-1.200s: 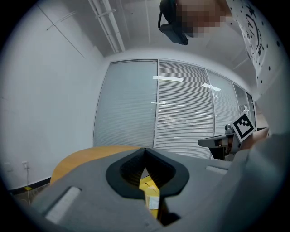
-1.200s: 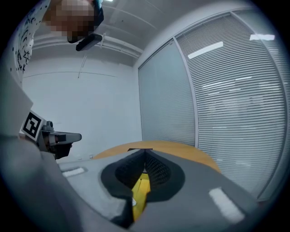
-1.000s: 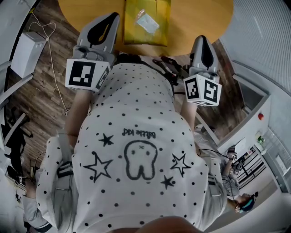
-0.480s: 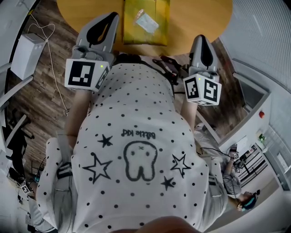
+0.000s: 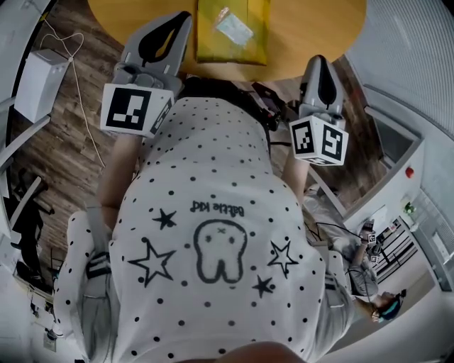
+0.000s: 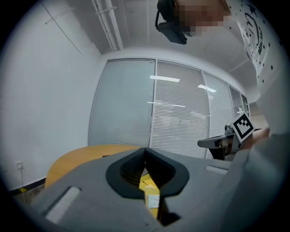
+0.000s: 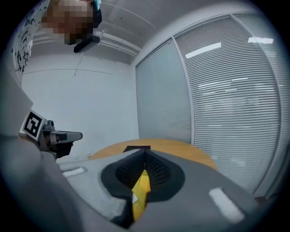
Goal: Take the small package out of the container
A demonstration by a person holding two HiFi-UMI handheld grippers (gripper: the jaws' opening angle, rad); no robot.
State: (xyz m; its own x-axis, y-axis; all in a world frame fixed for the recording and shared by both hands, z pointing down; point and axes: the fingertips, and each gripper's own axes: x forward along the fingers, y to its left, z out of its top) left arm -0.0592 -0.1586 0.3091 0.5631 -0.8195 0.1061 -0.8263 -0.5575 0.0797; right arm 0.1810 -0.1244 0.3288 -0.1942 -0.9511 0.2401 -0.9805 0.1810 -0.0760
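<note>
Grey left gripper (image 5: 186, 15) and right gripper (image 5: 318, 59) point level, closed, toward yellow container (image 5: 213, 46).

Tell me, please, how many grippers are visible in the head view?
2. The left gripper reaches over the table just left of the yellow container; the right gripper sits at the table's near edge, further right. None appears hidden.

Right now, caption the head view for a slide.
Left gripper and right gripper, shut and empty, at the table edge near the yellow container with the small package.
</note>
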